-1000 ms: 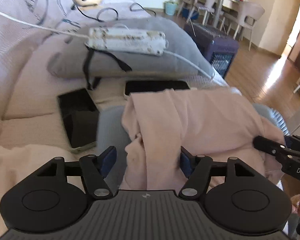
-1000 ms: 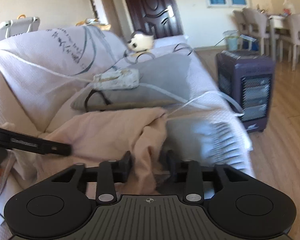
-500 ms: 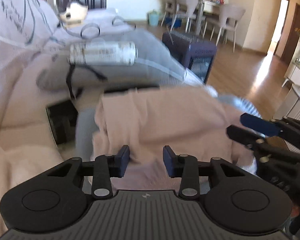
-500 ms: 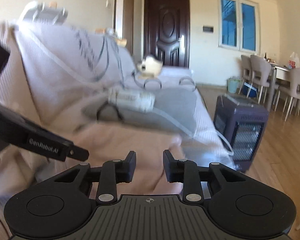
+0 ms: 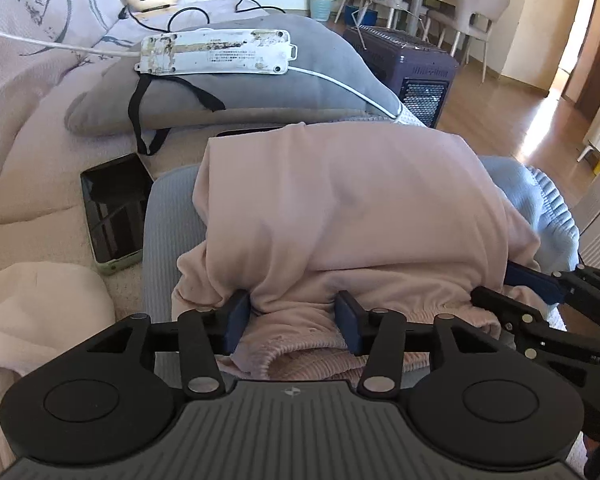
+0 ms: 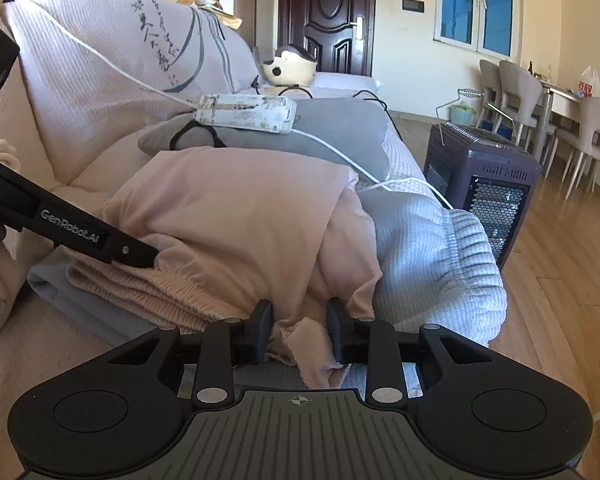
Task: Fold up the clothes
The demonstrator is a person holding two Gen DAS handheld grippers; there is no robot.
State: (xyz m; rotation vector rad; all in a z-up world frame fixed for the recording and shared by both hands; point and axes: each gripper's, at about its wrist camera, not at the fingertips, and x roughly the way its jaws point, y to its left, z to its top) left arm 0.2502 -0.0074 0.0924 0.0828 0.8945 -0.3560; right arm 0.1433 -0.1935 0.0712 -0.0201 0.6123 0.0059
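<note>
A living room with a wooden floor; in the foreground, a sofa draped in a cream quilted cover. On the seat, from left to right: a black smartphone in a pale green case, lying flat; a light blue ribbed-knit garment, spread underneath; and on top of it a pale pink soft-knit garment, doubled over into a rounded, lumpy bundle with its ribbed hem turned toward the cameras and loose folds hanging at the front edge. Behind the bundle, a grey cushion carries a worn white power strip with a white cable. A dark purple room heater stands on the floor to the right.

The left gripper has its blue-padded jaws spread apart, with a fold of pink fabric lying between them, ungripped. The right gripper likewise has its jaws parted around a loose pink flap at the bundle's near right corner.
</note>
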